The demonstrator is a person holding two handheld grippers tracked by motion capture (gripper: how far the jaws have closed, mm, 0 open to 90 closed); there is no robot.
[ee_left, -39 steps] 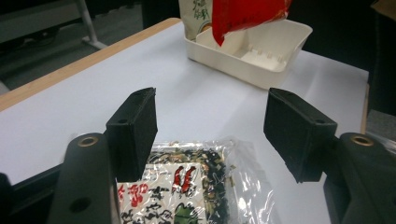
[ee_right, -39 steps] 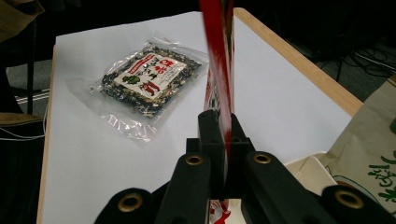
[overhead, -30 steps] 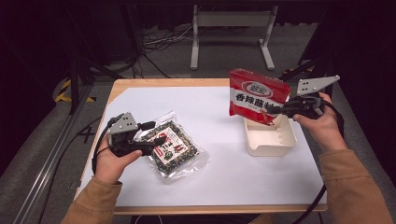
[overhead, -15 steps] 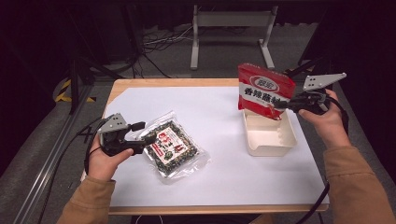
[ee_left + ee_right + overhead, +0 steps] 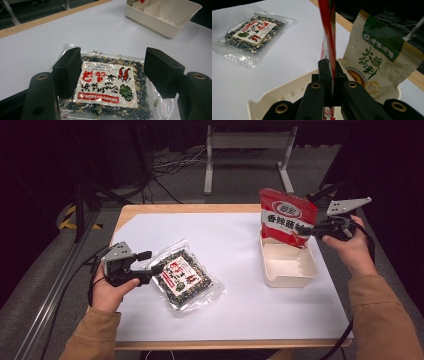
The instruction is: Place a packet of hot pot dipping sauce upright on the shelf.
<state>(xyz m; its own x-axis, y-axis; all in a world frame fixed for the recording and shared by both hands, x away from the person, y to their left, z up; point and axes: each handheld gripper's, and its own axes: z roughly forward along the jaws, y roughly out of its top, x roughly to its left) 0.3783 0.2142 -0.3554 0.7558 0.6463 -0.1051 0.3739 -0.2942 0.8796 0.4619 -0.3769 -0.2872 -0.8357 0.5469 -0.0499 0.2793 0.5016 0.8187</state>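
Two pouches are standing in the cream tray (image 5: pixel 290 270), and the beige-and-green pouch (image 5: pixel 377 60) is showing in the right gripper view, standing just behind the red one. The red pouch (image 5: pixel 287 217) is appearing edge-on there, its lower end cut off at the frame's bottom. The right gripper (image 5: pixel 320 227) is clamping its jaws together on that red pouch's edge, holding it upright over the tray's far end. One clear seaweed packet (image 5: pixel 184 279) is lying flat on the white sheet covering the wooden desk (image 5: pixel 165 209). The left gripper (image 5: pixel 150 262) is sitting at the packet's near-left edge, its jaws standing apart on either side without pressing. The room behind is lying dark, with cables and a metal stand (image 5: pixel 247 145) on the floor.
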